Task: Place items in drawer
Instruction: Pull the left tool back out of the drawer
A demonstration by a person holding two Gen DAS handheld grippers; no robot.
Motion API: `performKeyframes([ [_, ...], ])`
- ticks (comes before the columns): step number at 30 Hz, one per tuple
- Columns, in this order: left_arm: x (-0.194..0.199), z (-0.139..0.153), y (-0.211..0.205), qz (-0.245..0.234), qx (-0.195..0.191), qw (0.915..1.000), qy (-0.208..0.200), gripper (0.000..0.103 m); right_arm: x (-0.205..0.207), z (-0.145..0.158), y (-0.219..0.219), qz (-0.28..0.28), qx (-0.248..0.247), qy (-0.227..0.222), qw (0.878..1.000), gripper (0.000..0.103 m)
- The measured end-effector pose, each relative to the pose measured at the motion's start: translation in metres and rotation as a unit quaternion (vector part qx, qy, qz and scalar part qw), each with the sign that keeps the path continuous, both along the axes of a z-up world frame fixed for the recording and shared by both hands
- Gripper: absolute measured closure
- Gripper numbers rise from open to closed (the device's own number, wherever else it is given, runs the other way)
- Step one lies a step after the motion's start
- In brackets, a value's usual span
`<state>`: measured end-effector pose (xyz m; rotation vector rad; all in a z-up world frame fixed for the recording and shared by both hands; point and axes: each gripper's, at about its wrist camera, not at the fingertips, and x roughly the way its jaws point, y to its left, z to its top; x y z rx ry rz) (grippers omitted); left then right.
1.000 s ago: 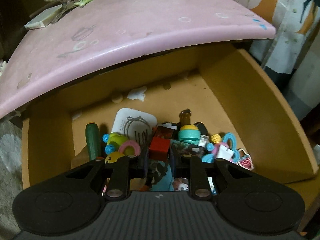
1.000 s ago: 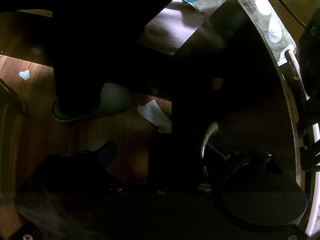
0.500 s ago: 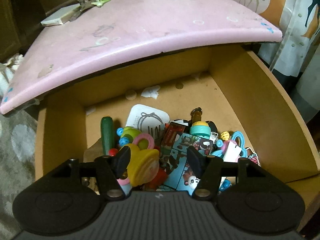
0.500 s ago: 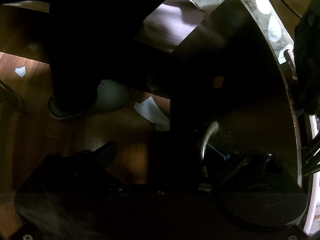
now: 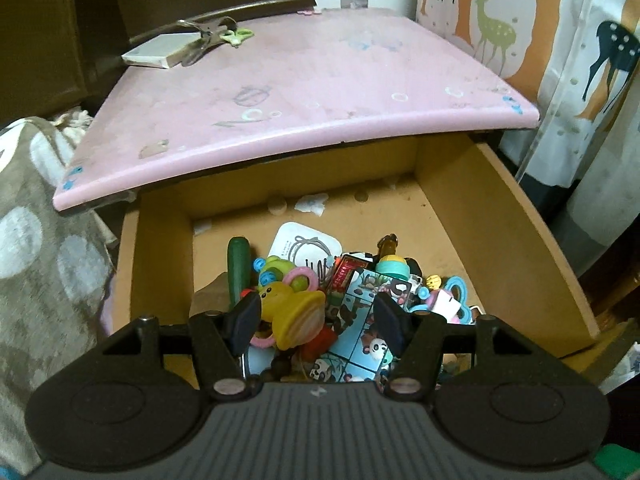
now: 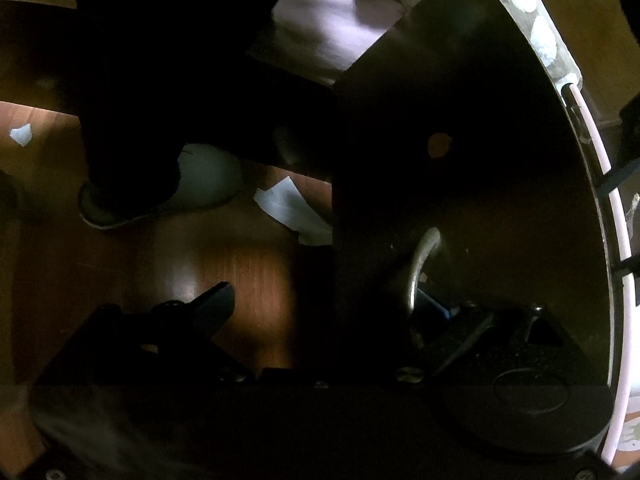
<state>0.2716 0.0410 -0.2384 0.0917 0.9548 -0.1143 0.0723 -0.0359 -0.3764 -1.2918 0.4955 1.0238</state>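
The left hand-held gripper (image 5: 316, 316) is hovering wide open and empty over the open drawer (image 5: 500, 240), with the yellow toy (image 5: 294, 310) lying in the pile just below its fingers. The right hand-held gripper (image 6: 320, 308) is sitting open by the drawer handle (image 6: 420, 268), one finger behind it, gripping nothing.

The open tan drawer (image 5: 500, 240) holds a jumble of small colourful toys (image 5: 344, 292) against its front wall.

Pink tabletop (image 5: 288, 92) hides the drawer's (image 5: 500, 240) back part.
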Motion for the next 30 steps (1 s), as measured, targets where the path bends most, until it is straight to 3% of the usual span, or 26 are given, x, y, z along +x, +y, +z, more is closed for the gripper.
performKeyframes([
  [4, -0.011, 0.009, 0.007, 0.009, -0.015, 0.9998, -0.012, 0.042, 0.001, 0.002, 0.002, -0.016, 0.007, 0.004, 1.0, 0.011],
  [13, -0.055, 0.026, 0.023, 0.054, -0.066, 0.9944, -0.064, 0.042, -0.001, 0.009, 0.0, -0.053, 0.021, -0.008, 0.998, 0.03],
  [24, -0.118, 0.044, 0.028, 0.05, -0.054, 0.9892, -0.127, 0.042, -0.01, 0.006, -0.001, -0.048, 0.006, -0.058, 0.997, 0.047],
  [30, -0.13, 0.04, 0.045, 0.052, -0.068, 0.9863, -0.141, 0.042, -0.009, 0.009, 0.012, -0.09, -0.002, -0.078, 0.993, 0.066],
])
